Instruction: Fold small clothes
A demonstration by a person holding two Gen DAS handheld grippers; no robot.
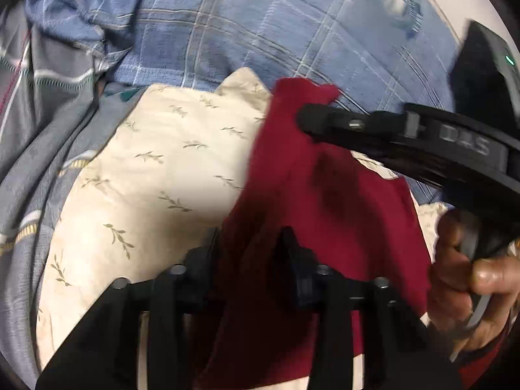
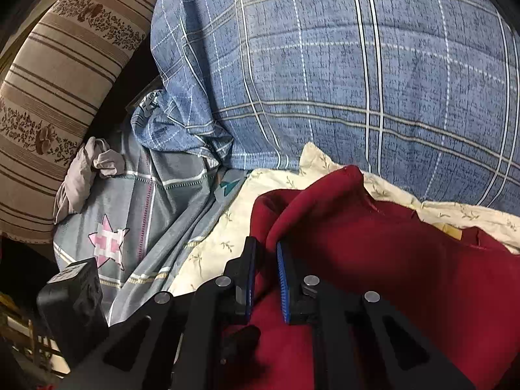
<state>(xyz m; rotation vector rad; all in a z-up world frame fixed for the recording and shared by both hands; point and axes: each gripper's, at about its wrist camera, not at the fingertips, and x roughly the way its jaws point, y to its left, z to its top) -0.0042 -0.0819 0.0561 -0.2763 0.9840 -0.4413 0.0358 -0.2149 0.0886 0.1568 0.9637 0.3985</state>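
- A dark red garment lies on a cream cloth with a leaf-sprig print, which is spread over a bed.
- The right tool has its blue-padded fingers closed narrowly on a raised fold of the red garment, near the garment's far edge.
- The left tool has red fabric between its fingers; they stand partly closed, and whether they press the cloth cannot be told.
- In the left wrist view the right tool reaches in from the right onto the garment's far corner, with the person's hand on its handle at the right edge.
- A large blue plaid pillow lies just beyond the cream cloth, touching its far edge.
- A grey checked sheet with a pink star covers the bed to the left.
- A small grey crumpled cloth lies on the sheet's far left edge, beside a brown striped floral cushion.
- The bare cream cloth left of the garment is the only flat open room.
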